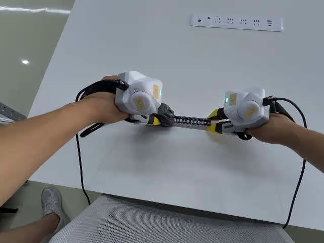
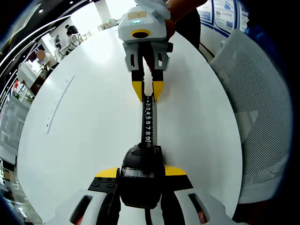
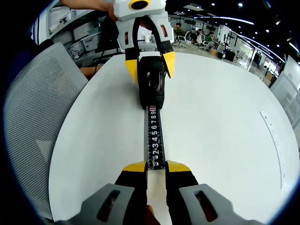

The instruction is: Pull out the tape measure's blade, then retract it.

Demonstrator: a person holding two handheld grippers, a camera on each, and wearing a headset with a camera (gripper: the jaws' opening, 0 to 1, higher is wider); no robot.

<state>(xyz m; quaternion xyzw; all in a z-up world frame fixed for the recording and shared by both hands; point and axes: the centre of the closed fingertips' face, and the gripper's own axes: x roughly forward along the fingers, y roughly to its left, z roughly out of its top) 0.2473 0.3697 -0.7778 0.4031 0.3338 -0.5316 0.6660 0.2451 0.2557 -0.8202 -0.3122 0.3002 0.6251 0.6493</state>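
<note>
While out, blade [image 3: 154, 136] between right fingers [image 3: 135, 167].

The tape blade [image 3: 154, 136] shows numerals 2 to 9.

White table [image 1: 152, 50] with power strip [image 1: 236, 22]; mesh chair [image 1: 172, 223]; glossy floor [image 1: 25, 35].

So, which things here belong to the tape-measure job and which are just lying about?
In the job: tape measure case, in the left gripper; blade, drawn out, tip in the right gripper.
Lying about: power strip on the table; mesh chair.
</note>
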